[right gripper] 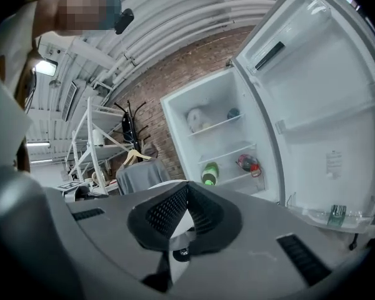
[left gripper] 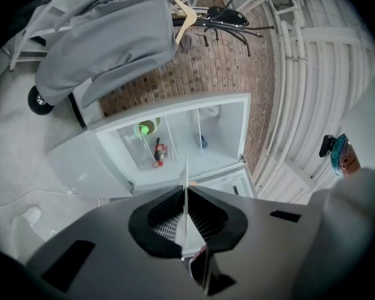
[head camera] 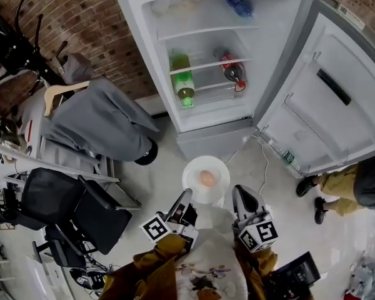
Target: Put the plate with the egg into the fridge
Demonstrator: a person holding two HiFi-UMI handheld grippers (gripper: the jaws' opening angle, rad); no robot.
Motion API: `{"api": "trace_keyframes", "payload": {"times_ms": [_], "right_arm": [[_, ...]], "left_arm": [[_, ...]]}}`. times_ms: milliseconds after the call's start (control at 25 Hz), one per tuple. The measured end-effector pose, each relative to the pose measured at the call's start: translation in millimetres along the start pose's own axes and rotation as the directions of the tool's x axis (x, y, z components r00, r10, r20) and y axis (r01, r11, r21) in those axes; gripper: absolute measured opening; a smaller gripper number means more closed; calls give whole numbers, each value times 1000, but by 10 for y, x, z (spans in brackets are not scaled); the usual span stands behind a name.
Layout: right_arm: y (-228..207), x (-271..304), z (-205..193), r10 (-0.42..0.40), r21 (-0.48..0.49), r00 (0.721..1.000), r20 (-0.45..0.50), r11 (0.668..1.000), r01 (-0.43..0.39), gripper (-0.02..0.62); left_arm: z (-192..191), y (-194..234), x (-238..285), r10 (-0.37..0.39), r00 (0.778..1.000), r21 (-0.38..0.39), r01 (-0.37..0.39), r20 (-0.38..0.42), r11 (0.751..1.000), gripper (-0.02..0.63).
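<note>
A white plate [head camera: 215, 167] with a brown egg [head camera: 207, 178] in its middle hangs over the floor in front of the open fridge [head camera: 212, 140]. My left gripper [head camera: 182, 200] is shut on the plate's near left rim. On the near right rim my right gripper [head camera: 239, 194] is shut as well. In the left gripper view the plate [left gripper: 185, 186] shows edge-on between the jaws of the left gripper [left gripper: 186, 216], with the fridge [left gripper: 106, 161] ahead. In the right gripper view the plate's rim [right gripper: 180, 225] sits between the jaws of the right gripper [right gripper: 184, 217].
The fridge door [head camera: 328, 105] stands wide open to the right. Shelves hold a green bottle [head camera: 183, 80], a red-capped bottle [head camera: 232, 71] and a blue bottle [head camera: 237, 4]. A person's legs [head camera: 337, 189] stand at right. A grey jacket [head camera: 97, 120] and black chair [head camera: 69, 208] are at left.
</note>
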State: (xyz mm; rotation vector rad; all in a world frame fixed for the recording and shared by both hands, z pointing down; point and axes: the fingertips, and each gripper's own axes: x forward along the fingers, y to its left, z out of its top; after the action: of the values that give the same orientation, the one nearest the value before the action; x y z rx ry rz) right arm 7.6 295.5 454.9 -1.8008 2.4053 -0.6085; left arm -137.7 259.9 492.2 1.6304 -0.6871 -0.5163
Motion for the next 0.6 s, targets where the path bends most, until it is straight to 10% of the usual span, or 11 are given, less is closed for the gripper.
{"api": "trace_keyframes", "payload": {"times_ms": [600], "right_arm": [[-1236, 669, 364, 39, 89, 999, -18, 995, -38, 6]], "left_arm": [[155, -114, 1334, -8, 998, 27, 7, 54, 1000, 21]]}}
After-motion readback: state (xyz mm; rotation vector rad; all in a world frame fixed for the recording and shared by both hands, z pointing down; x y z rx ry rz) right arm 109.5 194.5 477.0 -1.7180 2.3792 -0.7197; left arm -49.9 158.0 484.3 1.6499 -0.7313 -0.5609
